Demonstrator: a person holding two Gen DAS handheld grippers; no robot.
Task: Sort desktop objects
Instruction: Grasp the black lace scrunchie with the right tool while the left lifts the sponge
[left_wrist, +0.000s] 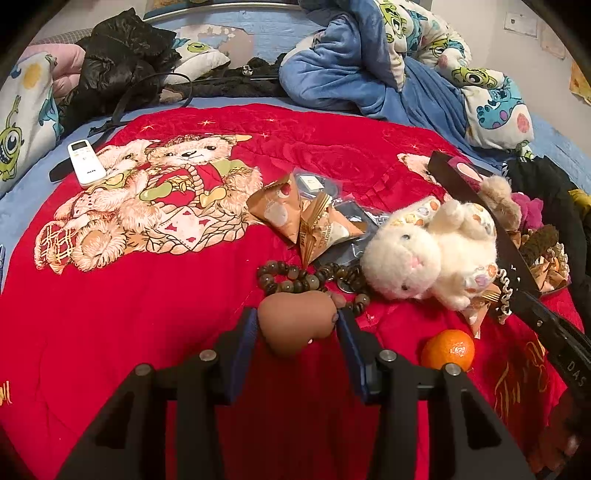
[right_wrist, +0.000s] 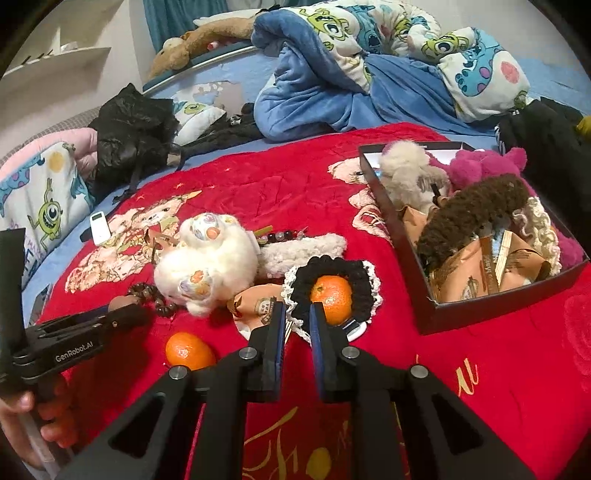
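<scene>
In the left wrist view my left gripper is shut on a brown pear-shaped toy, just in front of a string of dark beads. A white plush rabbit lies to the right, a tangerine near it. In the right wrist view my right gripper is shut on the edge of a black crocheted piece with white lace trim, which has a second tangerine lying on it. The left gripper shows at the left.
A dark box at the right holds plush toys and paper packets. Orange paper packets and plastic bags lie mid-blanket. A white remote lies far left. Bedding and black clothes pile at the back.
</scene>
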